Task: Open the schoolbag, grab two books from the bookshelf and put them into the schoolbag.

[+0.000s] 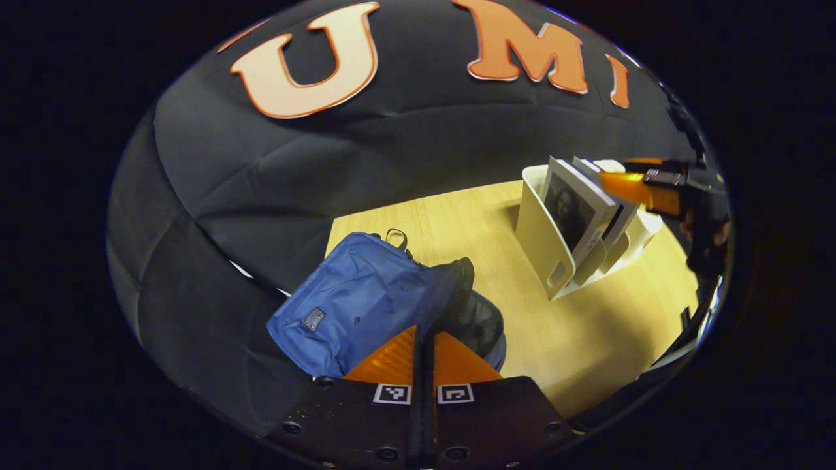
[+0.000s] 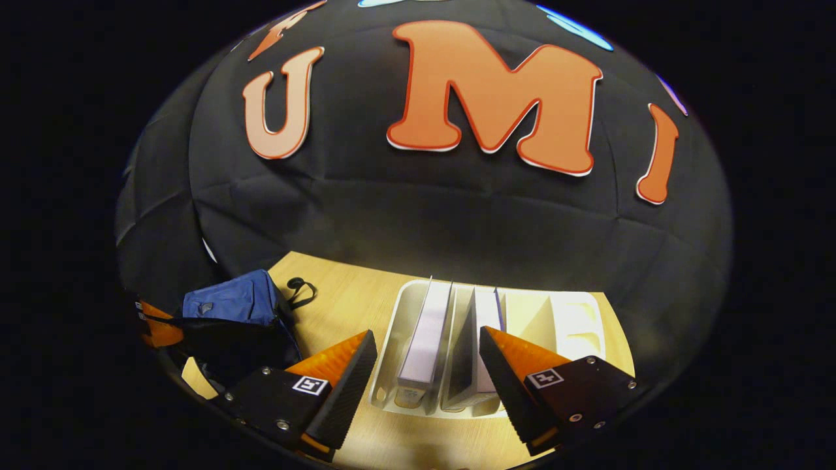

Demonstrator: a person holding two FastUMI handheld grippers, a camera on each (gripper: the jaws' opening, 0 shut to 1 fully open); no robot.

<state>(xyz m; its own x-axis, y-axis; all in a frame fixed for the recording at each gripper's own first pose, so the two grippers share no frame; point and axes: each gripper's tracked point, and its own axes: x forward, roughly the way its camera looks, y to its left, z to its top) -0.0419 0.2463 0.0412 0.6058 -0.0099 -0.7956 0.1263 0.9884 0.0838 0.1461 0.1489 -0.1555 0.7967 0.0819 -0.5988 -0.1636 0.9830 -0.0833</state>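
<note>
Schoolbag held at its mouth, books upright in the rack

Schoolbag (image 1: 356,297), blue, lies on the wooden table (image 1: 575,339) near the table's corner by the booth's cloth wall, its dark mouth turned toward the left claw (image 1: 423,339). In the left gripper view that claw is clenched on the dark edge of the bag's opening, its two fingers pressed together with the fabric pinched between them. A dark loop (image 1: 396,236) sticks out at the bag's far end. In the right gripper view the bag (image 2: 232,300) sits at the left with the loop (image 2: 299,290) lying on the table beside it.

Books stand in a white rack (image 1: 542,241) well to the right of the bag. One book (image 1: 575,212) leans with its cover facing out, another (image 1: 617,219) just behind it. In the right gripper view the rack (image 2: 581,320) has several slots; one book (image 2: 428,336) stands in a left slot and a second (image 2: 480,346) in the next.

The right claw (image 2: 428,372) is released, fingers spread wide above the near end of the rack, the two books between them but untouched. In the left gripper view the same claw (image 1: 630,186) hangs at the top of the books, with a hand (image 1: 708,228) behind it.
</note>
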